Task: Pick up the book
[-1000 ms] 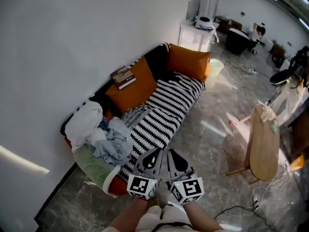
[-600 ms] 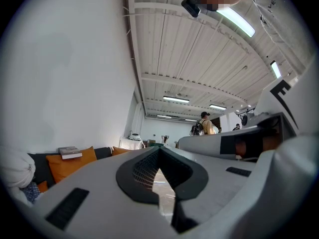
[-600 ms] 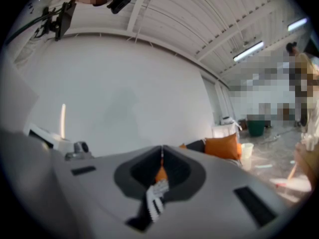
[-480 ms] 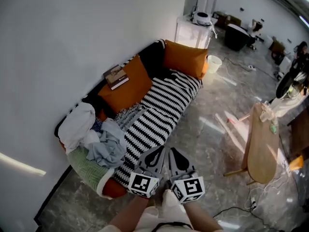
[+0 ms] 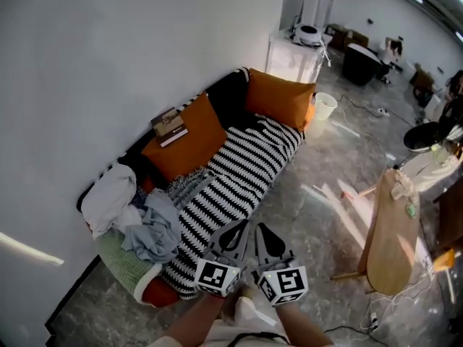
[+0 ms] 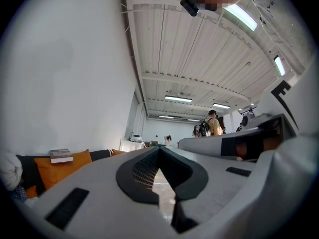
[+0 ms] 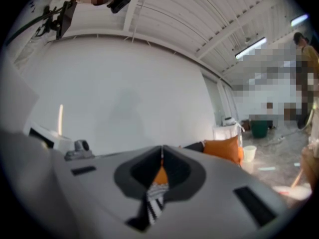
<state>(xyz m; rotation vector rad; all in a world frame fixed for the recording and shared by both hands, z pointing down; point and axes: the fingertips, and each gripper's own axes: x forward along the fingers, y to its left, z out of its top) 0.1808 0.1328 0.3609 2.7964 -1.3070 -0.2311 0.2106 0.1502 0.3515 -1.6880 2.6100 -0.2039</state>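
The book (image 5: 168, 126) is lying flat atop the orange cushion (image 5: 192, 142) that is leaning on the sofa (image 5: 246, 157) back, by the wall. It is sitting well ahead and to the left of both tools. The left gripper (image 5: 239, 227) is pointing level, jaws pressed together on nothing; the right gripper (image 5: 260, 229), just beside it, is likewise closed and empty. The left hand is looking nearer. The book's long axis seems to be running along the sofa back, though that is hard to judge.
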